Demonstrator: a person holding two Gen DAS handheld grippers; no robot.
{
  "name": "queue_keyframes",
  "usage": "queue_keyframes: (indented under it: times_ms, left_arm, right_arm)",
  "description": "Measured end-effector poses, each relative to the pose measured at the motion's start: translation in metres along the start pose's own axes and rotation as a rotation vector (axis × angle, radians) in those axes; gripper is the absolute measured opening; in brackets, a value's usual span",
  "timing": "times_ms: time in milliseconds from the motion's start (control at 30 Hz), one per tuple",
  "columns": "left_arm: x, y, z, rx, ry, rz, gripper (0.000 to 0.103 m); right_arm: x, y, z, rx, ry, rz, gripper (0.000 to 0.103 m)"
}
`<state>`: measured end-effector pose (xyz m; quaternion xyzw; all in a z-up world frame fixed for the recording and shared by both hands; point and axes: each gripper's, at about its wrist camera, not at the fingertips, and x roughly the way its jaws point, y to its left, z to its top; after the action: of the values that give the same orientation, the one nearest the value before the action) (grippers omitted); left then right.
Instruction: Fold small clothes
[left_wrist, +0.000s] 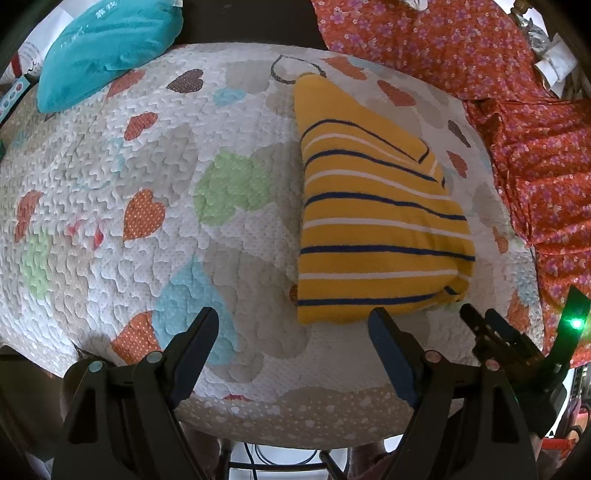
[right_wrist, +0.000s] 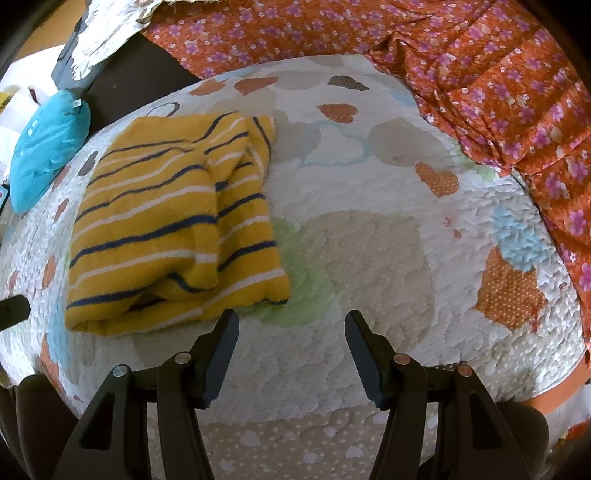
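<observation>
Garment: a yellow striped top (left_wrist: 376, 221), already folded into a long narrow bundle, lies flat on the heart-print quilt (left_wrist: 147, 192) of the bed.
Long axis: it runs away from both cameras, near short end toward the tongs, far end toward the back of the quilt.
Left tongs (left_wrist: 293, 325): spread wide, holding nothing; the near end of the top sits just ahead and toward the right finger, almost touching its tip.
Right tongs (right_wrist: 291, 328): also spread and empty; the top (right_wrist: 177, 221) lies ahead and to their left, its near corner just beside the left fingertip.
Nearer side: both hover at the near end, one at each corner; I cannot tell which is closer.
Loose layer: in the right view a folded flap gapes slightly at the near end.
Likely next move: pinching the near end and carrying it along the long axis toward the far end.
Surroundings: an orange floral cloth (right_wrist: 498, 81) borders the quilt; a teal cushion (left_wrist: 107, 48) lies at its far corner.
</observation>
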<state>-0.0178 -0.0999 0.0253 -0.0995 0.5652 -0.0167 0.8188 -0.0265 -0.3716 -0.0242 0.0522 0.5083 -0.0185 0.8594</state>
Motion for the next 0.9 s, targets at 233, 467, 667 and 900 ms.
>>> queue_keyframes:
  times_ms: [233,467,667,900]
  left_arm:
    - [0.004,0.003,0.002,0.0,0.006,0.011,0.082]
    - [0.004,0.0,0.002,0.011,0.002,0.031,0.082]
    - [0.005,-0.001,0.002,0.019,-0.001,0.048,0.082]
    - [0.001,0.014,0.024,-0.019,-0.058,-0.047,0.082]
  right_arm:
    - [0.001,-0.007,0.013,0.025,-0.018,-0.001,0.064]
    - [0.002,-0.008,0.024,0.035,-0.027,0.031,0.064]
    - [0.003,-0.007,0.047,0.039,-0.061,0.054,0.066]
    - [0.017,-0.006,0.077,0.061,-0.033,0.176,0.072]
